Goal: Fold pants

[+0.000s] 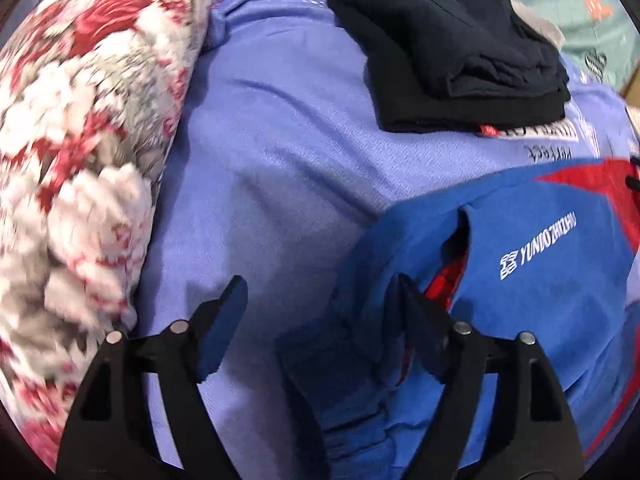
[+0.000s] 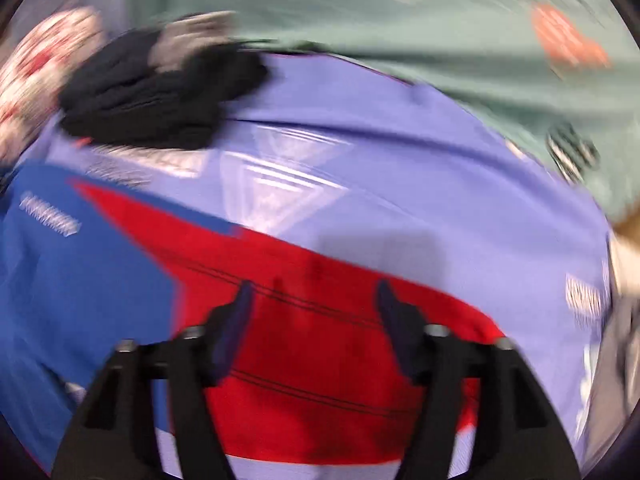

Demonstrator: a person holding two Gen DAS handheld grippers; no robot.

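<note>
pants: blue and red track pants (image 1: 532,280) with white lettering on the blue part, lying on a lilac sheet (image 1: 280,152) that covers the bed
left hand-held gripper (image 1: 320,300): released, jaws wide apart, right over the bunched blue edge of the pants; cloth sits between the fingers but nothing's pinching it
right hand-held gripper (image 2: 314,300): also let go, jaws spread over the red panel (image 2: 320,352) of the pants, not gripping anything; that view is pretty smeared
dark pile: folded black clothes (image 1: 452,60) further back on the sheet, well apart from the pants
floral thing: a red and white flowered quilt (image 1: 80,140) bunched along the left side
background: pale green bedding (image 2: 400,20) beyond the sheet
</note>
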